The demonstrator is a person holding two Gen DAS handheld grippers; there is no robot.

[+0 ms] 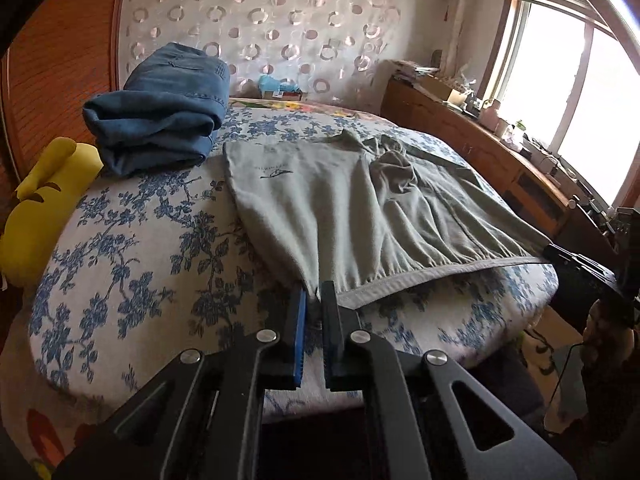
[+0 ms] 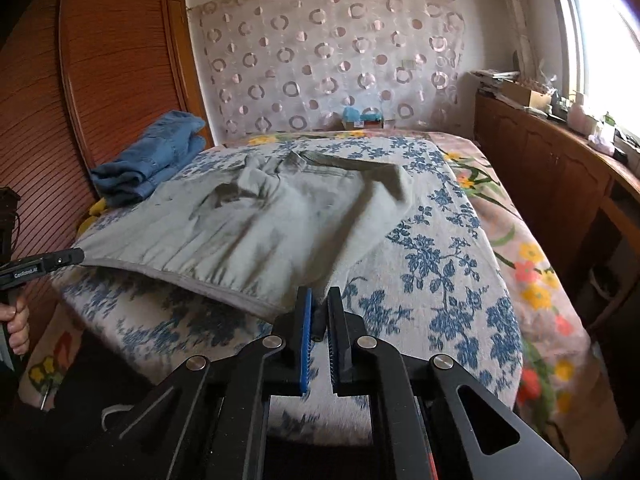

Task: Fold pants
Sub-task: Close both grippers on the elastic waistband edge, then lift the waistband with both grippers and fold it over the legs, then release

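Tongs clamp each end of the waistband: the left tongs [image 1: 314,294] and right tongs [image 2: 319,300] are both closed on the grey pants [image 1: 340,204], holding the band taut and just lifted off the bed [image 1: 132,248], probably to straighten it for folding. Beyond both tongs the pants lie on the bed, legs running straight ahead towards the far wall, waist nearest.

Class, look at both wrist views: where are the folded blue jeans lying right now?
The folded blue jeans sit on the far left of the floral bedspread, beside the wooden wardrobe, just beyond the grey pants.
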